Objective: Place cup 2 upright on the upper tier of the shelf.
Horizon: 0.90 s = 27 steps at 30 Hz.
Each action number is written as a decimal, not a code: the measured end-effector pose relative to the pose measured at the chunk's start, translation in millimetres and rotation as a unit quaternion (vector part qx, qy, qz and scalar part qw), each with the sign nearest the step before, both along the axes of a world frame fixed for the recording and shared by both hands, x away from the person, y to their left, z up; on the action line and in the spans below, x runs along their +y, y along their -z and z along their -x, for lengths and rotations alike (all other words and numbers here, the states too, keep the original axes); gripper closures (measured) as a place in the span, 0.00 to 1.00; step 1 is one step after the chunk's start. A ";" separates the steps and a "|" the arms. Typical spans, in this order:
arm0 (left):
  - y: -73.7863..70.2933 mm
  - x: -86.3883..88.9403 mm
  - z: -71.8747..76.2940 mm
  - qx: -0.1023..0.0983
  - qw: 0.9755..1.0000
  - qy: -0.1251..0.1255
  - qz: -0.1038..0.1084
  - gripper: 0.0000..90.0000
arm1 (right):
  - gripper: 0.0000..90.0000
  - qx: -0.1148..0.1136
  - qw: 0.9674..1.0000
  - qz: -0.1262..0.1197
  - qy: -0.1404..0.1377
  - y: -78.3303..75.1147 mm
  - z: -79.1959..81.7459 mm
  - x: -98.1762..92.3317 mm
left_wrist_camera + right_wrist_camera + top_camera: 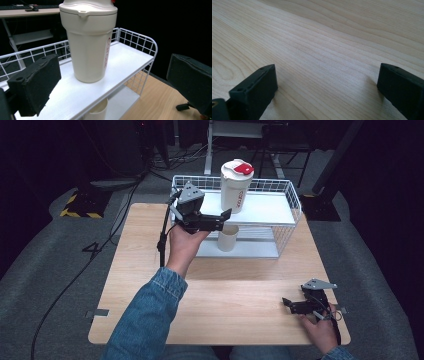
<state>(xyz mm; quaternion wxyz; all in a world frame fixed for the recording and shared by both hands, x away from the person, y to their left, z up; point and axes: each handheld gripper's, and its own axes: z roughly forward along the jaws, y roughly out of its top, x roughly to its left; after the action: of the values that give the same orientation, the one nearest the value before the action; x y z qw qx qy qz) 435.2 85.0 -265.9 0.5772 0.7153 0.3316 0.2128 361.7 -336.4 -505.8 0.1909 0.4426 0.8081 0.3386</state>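
Looking left to right from the high view, the left gripper (226, 215) is held up at the front edge of the white wire rack (295, 202), fingers spread wide and holding nothing, pointed at the cream tumbler (235, 187) standing upright on the rack's top shelf. The left gripper view adds what the high view can't: the tumbler (88, 47) sits ahead between the two black pads with clear gaps either side, red lettering down its side. One smaller white cup (228, 238) stands on the lower shelf, right below. Over at the right, near the front edge, the right gripper (287, 304) rests low on the surface (240, 295), fingers apart and empty; its own view is just bare wood grain. So: two grippers, one tumbler, one cup, one rack. Light wooden surface, grey carpet, dark room with cables behind.
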 end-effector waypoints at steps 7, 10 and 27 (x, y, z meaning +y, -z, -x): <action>-0.2 14.7 22.4 -0.002 1.000 0.012 -0.002 0.00 | 0.03 0.000 1.000 0.000 0.000 0.0 -0.1 0.0; 0.3 22.7 31.5 -0.004 1.000 0.012 -0.002 0.00 | 0.03 0.001 1.000 0.000 -0.001 -0.1 -0.3 0.3; 20.1 64.9 77.9 0.018 0.999 0.024 -0.014 0.00 | 0.03 0.001 1.000 0.000 -0.002 -0.1 -0.3 0.5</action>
<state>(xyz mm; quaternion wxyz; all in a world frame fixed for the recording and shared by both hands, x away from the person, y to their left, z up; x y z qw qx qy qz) 357.3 149.9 -286.0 0.5659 0.7351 0.3209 0.1909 362.0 -335.9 -505.8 0.1893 0.4414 0.8090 0.3389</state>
